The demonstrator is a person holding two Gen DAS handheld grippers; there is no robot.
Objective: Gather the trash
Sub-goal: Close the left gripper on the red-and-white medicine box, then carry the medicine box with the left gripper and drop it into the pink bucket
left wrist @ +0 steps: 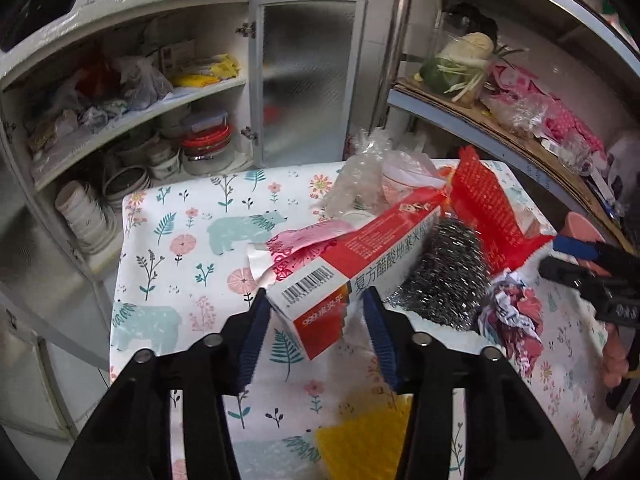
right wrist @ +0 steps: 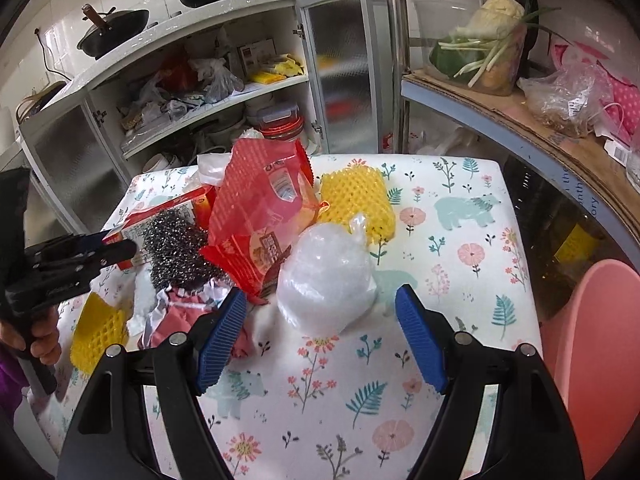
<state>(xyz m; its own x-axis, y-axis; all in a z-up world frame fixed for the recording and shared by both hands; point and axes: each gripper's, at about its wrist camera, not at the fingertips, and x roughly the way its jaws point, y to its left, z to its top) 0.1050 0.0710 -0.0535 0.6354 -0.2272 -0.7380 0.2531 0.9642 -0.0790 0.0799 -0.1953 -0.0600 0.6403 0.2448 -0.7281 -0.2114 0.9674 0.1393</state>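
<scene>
Collecting trash, pick-up stage: nothing is lifted yet, all the litter lies on the floral tablecloth (right wrist: pixel 460 216). My left gripper (left wrist: pixel 316 304) is set around the near end of the red-and-white carton (left wrist: pixel 352 264); the 2 blue pads flank its barcode end, the left one at the carton's corner, the other close to its printed side, and I cannot tell whether they press it yet, so I count it as not gripped. The steel wool scourer (left wrist: pixel 444 276) leans against the carton's far side, with the red mesh bag (left wrist: pixel 492 204) behind it. My right gripper (right wrist: pixel 320 312) stands spread wide, with the white plastic bag (right wrist: pixel 328 272) just ahead of its pads and untouched. Judgement: next the left pads must close squarely on the carton (a light box, likely to crush or twist if pinched at a corner) and lift it clear of the scourer; the right should advance and close around the bag's bulk. The pink bin (right wrist: pixel 600 360) beside the table looks like the destination.
</scene>
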